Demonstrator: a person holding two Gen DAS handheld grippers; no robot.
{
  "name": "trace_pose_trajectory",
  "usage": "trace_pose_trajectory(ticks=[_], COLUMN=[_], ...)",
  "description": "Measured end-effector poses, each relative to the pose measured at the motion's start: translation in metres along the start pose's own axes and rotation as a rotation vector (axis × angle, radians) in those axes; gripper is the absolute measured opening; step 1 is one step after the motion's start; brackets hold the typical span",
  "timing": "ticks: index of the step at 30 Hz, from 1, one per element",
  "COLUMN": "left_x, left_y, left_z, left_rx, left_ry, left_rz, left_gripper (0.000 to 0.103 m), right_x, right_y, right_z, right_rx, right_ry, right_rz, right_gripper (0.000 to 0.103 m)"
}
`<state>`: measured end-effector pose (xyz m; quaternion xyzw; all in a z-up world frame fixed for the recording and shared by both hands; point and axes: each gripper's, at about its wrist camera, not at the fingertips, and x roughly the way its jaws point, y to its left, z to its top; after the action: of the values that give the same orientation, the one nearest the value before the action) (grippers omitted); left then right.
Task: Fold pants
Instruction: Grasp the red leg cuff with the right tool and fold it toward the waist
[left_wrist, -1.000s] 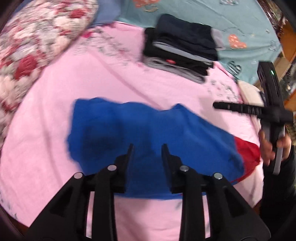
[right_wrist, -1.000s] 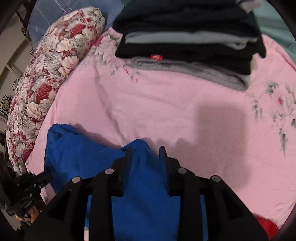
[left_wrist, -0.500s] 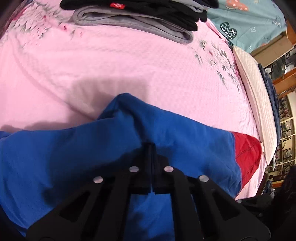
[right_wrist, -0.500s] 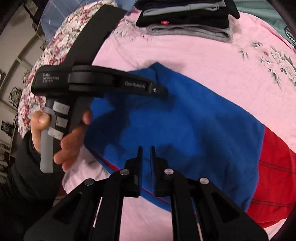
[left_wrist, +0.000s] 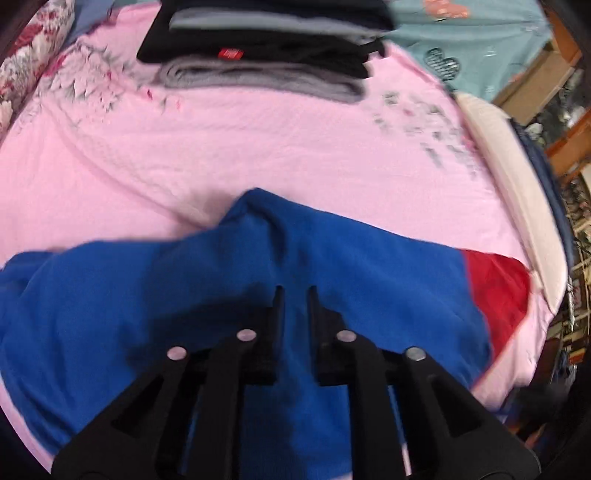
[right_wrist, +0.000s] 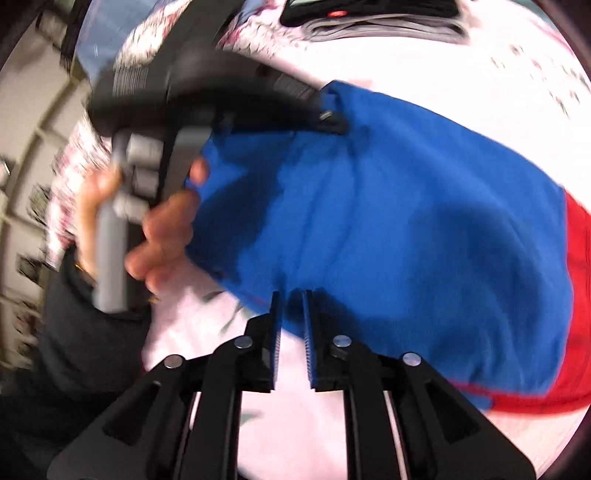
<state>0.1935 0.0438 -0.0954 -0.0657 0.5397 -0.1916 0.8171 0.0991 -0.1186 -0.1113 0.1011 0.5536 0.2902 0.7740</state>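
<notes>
Blue pants (left_wrist: 369, 280) with a red part (left_wrist: 495, 291) lie folded flat on the pink sheet (left_wrist: 258, 140). My left gripper (left_wrist: 294, 295) hovers over the blue cloth with its jaws opening; cloth shows below the gap and the pads do not press on it. In the right wrist view my right gripper (right_wrist: 290, 299) is at the near edge of the pants (right_wrist: 406, 203), its jaws also opening, with the hem just at the tips. There the left gripper (right_wrist: 332, 120), held by a hand (right_wrist: 166, 229), reaches over the pants' far left corner.
A stack of folded dark and grey clothes (left_wrist: 266, 48) sits at the far side of the bed. A floral pillow (left_wrist: 22, 62) lies far left, a teal blanket (left_wrist: 480, 48) far right. The white mattress edge (left_wrist: 517, 177) and furniture beyond it bound the right side.
Both grippers were shut half a second ago and now stand with a gap between their jaws. The blue cloth has settled on the sheet. The right gripper has drawn back to the near hem.
</notes>
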Motion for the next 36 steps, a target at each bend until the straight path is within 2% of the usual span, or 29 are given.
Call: trace_pose_trajectory(ticks=[1,3,7,8,10,11,14,16,18,20,22,25,28,30,32,33,34,35,36], left_x=[-0.011,-0.023,-0.017,-0.013,-0.019,-0.023,-0.026,-0.027,-0.028,-0.028,-0.028,-0.028,-0.026,-0.025,-0.025,-0.025,-0.025,-0.025,-0.026], left_y=[-0.006,-0.015,-0.018,-0.015,-0.012,-0.01,-0.003,0.0,0.004,0.009,0.015,0.024,0.03,0.026,0.018,0.015,0.012,0.01,0.007], left_z=[-0.011,-0.033,-0.077,-0.088,-0.1,-0.104,-0.106,-0.106,-0.107,-0.106,-0.105,-0.104,-0.102,-0.102,-0.1,-0.099,-0.099,-0.098,-0.097], left_rx=[0.008,0.026,0.028,0.03,0.056,0.063,0.053,0.041,0.035,0.017,-0.004,-0.033,-0.062,-0.055,-0.033,-0.021,-0.01,-0.003,0.001], left_ry=[-0.021,-0.038,0.026,0.037,-0.014,-0.025,-0.026,-0.028,-0.031,-0.028,-0.025,-0.021,-0.012,-0.008,-0.008,-0.003,-0.001,0.002,0.006], left_rz=[-0.024,-0.032,-0.046,-0.017,-0.008,-0.003,0.009,0.011,0.031,0.013,0.007,-0.018,-0.047,-0.033,0.0,0.022,0.041,0.056,0.073], left_gripper=[0.035,0.04,0.039,0.037,0.035,0.035,0.033,0.025,0.02,0.017,0.009,0.003,0.003,0.003,0.003,0.003,0.003,0.003,0.003], right_x=[-0.025,-0.072,-0.158,-0.171,-0.19,-0.194,-0.196,-0.186,-0.177,-0.17,-0.168,-0.163,-0.152,-0.145,-0.14,-0.138,-0.129,-0.124,-0.123], right_y=[-0.011,-0.037,-0.113,-0.129,-0.163,-0.178,-0.221,-0.236,-0.239,-0.248,-0.258,-0.271,-0.282,-0.285,-0.277,-0.27,-0.267,-0.263,-0.258], right_z=[-0.005,-0.017,-0.063,-0.073,-0.094,-0.103,-0.123,-0.124,-0.119,-0.116,-0.107,-0.098,-0.092,-0.086,-0.076,-0.071,-0.067,-0.067,-0.066], right_rx=[0.029,0.096,0.349,0.417,0.555,0.614,0.751,0.797,0.813,0.829,0.852,0.854,0.862,0.838,0.793,0.758,0.74,0.726,0.69], right_ry=[-0.058,-0.176,-0.366,-0.393,-0.436,-0.444,-0.444,-0.436,-0.438,-0.431,-0.44,-0.444,-0.444,-0.467,-0.466,-0.451,-0.405,-0.4,-0.405], right_rz=[-0.005,-0.042,-0.196,-0.247,-0.308,-0.3,-0.164,-0.114,-0.086,-0.044,-0.038,-0.042,-0.001,0.013,-0.046,-0.08,-0.074,-0.077,-0.121], right_gripper=[0.052,0.064,0.074,0.074,0.074,0.074,0.074,0.074,0.074,0.074,0.074,0.074,0.071,0.07,0.07,0.056,0.029,0.028,0.026])
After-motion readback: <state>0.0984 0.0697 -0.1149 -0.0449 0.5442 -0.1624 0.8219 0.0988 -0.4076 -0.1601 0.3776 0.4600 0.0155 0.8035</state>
